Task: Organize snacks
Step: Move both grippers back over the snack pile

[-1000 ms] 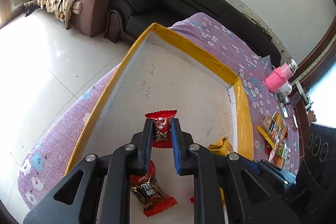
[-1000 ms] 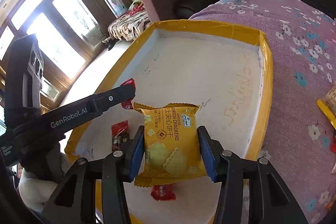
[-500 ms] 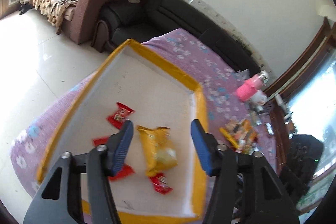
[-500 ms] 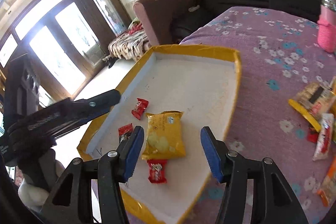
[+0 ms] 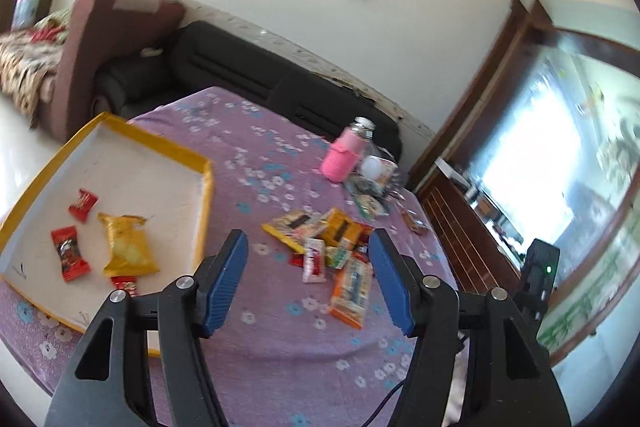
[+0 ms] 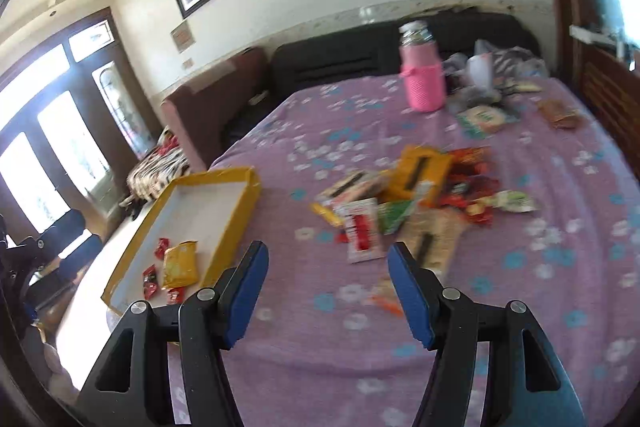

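A yellow-rimmed white tray (image 5: 206, 195) lies on the left of the table, also seen as the tray (image 6: 240, 215) in the right wrist view. In it lie a yellow cracker pack (image 5: 126, 247) (image 6: 181, 265) and three red candies (image 5: 70, 253). A loose pile of snack packets (image 5: 332, 239) (image 6: 412, 195) sits on the cloth to the right of the tray. My left gripper (image 5: 308, 243) hangs open above the cloth, short of the pile, with nothing between its fingers. My right gripper (image 6: 328, 253) is opening, empty, also short of the pile.
A purple flowered cloth (image 5: 280, 327) covers the table. A pink-sleeved bottle (image 5: 344, 157) (image 6: 424, 83) and crumpled bags stand at the far side. A black sofa (image 5: 240, 67) runs behind the table, with a wooden cabinet at the right.
The left gripper let go of a red candy and the right let go of the cracker pack; both now lie in the tray. Both grippers rose and swung right toward the snack pile.
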